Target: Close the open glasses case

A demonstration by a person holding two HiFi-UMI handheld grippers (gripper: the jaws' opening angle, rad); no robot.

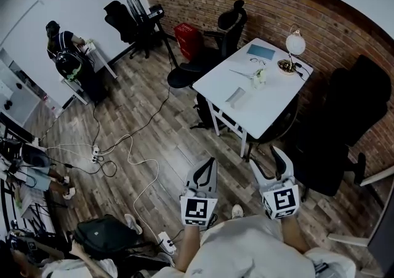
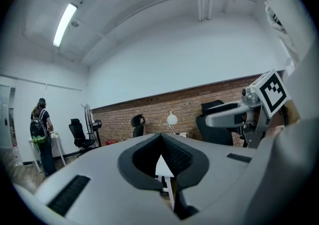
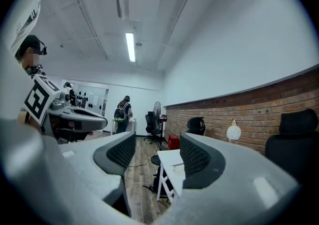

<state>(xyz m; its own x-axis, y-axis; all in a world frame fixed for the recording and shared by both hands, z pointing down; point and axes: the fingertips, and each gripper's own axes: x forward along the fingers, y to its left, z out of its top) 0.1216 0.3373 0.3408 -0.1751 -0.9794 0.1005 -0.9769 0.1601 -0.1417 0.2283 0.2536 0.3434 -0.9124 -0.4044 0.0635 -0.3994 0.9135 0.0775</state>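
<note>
- The floor is wood plank, crossed by white cables that run to power strips. A black bag lies on it near the person holding the grippers.
- A red brick wall meets plain white walls. Black office chairs stand along the brick, along with a standing fan and a red bin.
- A white table stands out from the brick wall. On it are a globe lamp, a blue-grey flat sheet and the glasses case, a pale oblong near the table's near-left edge. It is too small to tell how its lid stands.
- A person with a backpack stands at a small desk by the far white wall.
- The head view alone shows both tools together, held low over the floor and well apart from the table. The left gripper has its tips drawn together on nothing. The right gripper has its jaws spread and empty.
- The gripper views show what the head view cannot: the white ceiling with its tube light.
- In the left gripper view only a thin wedge of table shows between the pads. The right gripper view has a wide gap, with floor and the table's corner in it.
</note>
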